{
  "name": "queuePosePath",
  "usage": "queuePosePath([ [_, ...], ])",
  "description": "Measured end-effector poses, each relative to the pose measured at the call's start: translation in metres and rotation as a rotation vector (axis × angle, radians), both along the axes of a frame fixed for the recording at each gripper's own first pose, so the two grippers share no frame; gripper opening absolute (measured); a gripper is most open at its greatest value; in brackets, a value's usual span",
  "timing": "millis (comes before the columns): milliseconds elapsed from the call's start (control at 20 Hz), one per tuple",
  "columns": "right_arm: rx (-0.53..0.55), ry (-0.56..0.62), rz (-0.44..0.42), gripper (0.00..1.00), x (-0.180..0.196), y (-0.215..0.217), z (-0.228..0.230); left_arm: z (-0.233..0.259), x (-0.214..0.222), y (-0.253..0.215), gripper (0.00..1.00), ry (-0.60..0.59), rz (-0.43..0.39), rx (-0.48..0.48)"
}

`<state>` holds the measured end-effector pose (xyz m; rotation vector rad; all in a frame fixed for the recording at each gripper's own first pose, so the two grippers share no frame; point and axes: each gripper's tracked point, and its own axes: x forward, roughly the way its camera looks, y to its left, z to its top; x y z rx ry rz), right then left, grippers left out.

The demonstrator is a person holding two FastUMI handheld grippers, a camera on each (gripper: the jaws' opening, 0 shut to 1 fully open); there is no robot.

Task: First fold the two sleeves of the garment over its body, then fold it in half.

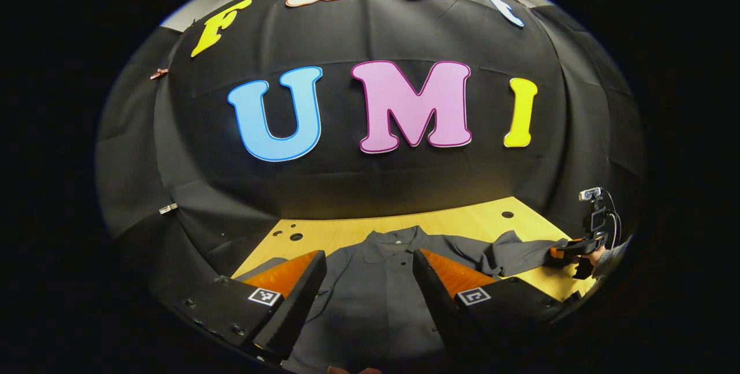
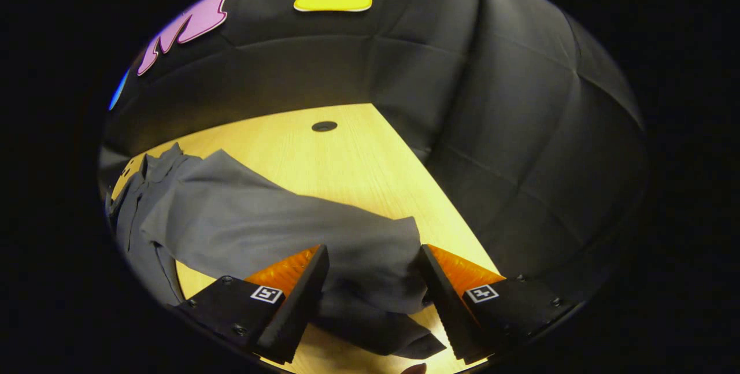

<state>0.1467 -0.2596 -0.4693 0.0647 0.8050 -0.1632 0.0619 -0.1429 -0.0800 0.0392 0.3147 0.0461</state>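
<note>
Right sleeve about to be picked; both grippers spread.
right gripper (image 2: 373, 281) straddles sleeve (image 2: 277, 223) cuff near bench (image 2: 347, 154) edge, ungripped; left gripper (image 1: 370, 287) released over garment (image 1: 376, 299); shallow pinch risks slip.

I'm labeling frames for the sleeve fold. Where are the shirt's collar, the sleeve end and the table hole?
collar (image 1: 399, 242), left gripper view, its middle.
sleeve end (image 2: 376, 247), right gripper view, cuff cloth.
table hole (image 2: 324, 126), right gripper view, its center.
</note>
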Motion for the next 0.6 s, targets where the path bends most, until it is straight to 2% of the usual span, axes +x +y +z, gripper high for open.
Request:
queuePosePath([
  [100,0.029,-0.013,-0.013,1.0,0.002,0.002,-0.003,0.001,-0.003,0.003,0.95,0.006,0.019,0.002],
  [150,0.037,-0.03,-0.016,0.95,0.002,0.003,0.002,0.002,-0.003,0.005,0.95,0.006,0.03,0.005],
  [200,0.031,-0.023,-0.003,0.82,0.003,0.004,-0.002,0.002,-0.006,0.007,0.95,0.007,0.038,0.007],
  [300,0.011,-0.029,0.011,0.36,0.005,0.007,-0.002,0.004,-0.008,0.012,0.95,0.004,0.05,0.004],
  [350,0.006,-0.023,0.01,0.18,0.004,0.007,0.0,0.006,-0.008,0.014,0.95,0.002,0.053,0.001],
  [450,0.029,-0.017,-0.002,0.12,0.003,0.01,0.006,0.007,-0.011,0.017,0.95,-0.002,0.052,0.004],
  [600,0.006,-0.093,-0.024,0.11,0.001,0.005,0.035,0.011,-0.016,0.024,0.95,-0.018,0.036,0.021],
])
